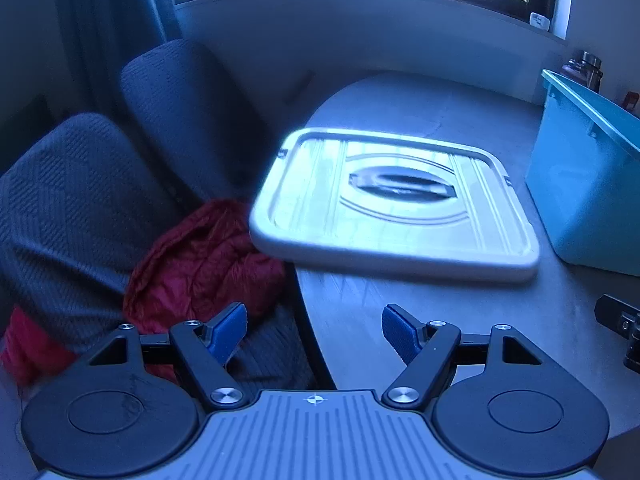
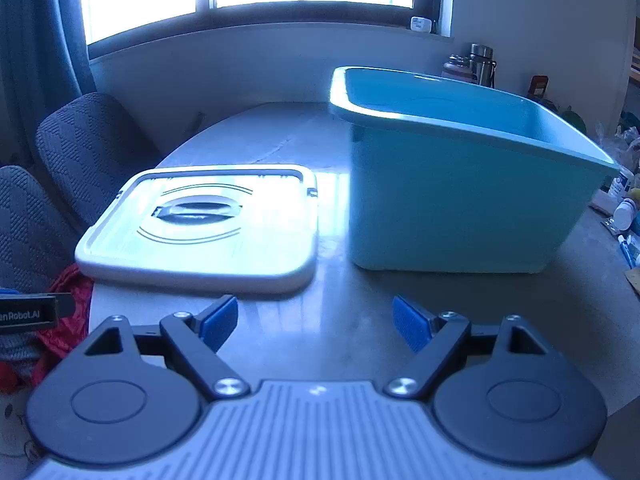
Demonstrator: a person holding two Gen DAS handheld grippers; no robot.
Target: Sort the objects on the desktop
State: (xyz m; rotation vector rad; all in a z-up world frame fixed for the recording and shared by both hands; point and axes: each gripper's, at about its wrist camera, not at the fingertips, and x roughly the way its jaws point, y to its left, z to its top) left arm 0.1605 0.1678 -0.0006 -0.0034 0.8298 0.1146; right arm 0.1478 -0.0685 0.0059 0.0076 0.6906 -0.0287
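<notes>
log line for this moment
left gripper open, empty | right gripper open, empty | lid off, beside bin

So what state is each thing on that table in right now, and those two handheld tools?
Teal bin: upright, lid off.
White lid: lying flat on the table beside the bin, handle up.
Left tool: open, holding nothing.
Right tool: open, holding nothing.
Red jacket: crumpled on a chair.

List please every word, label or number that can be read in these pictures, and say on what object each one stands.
"enRobot.AI": white letters on the black left gripper body, cut off at the picture's left edge.
White tag on the window frame: too small to read.
Bottles and packets at the table's right edge: labels blurred.
Teal bin and white lid: no text visible.
</notes>
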